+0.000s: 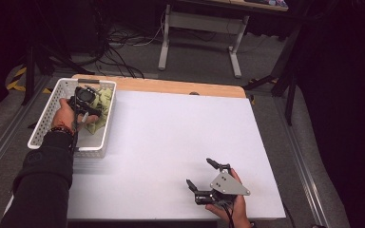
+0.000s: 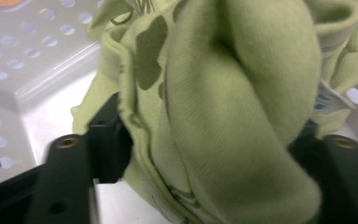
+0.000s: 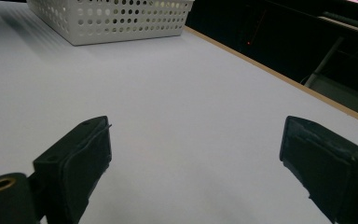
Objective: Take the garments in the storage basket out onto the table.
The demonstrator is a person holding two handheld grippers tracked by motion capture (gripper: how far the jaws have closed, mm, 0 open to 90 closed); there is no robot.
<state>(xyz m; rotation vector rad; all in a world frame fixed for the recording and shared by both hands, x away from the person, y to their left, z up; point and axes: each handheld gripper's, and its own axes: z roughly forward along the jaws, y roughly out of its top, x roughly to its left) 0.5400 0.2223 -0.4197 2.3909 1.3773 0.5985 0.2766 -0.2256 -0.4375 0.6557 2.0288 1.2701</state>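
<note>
Bunched green cloth [image 2: 233,116] fills the space between the left gripper's [image 1: 83,102] jaws, which are clamped on a thick fold of it down inside the white basket [image 1: 47,118] at the far left of the surface [image 1: 171,142]. To bring it out cleanly I'd lift straight up, slowly, so the loose ends clear the rim. It's soft ribbed knit with darker printed patches and a small label; the basket is hard plastic dotted with round holes. Right gripper [image 1: 209,178] rests near the front edge, jaws spread wide, holding nothing
</note>
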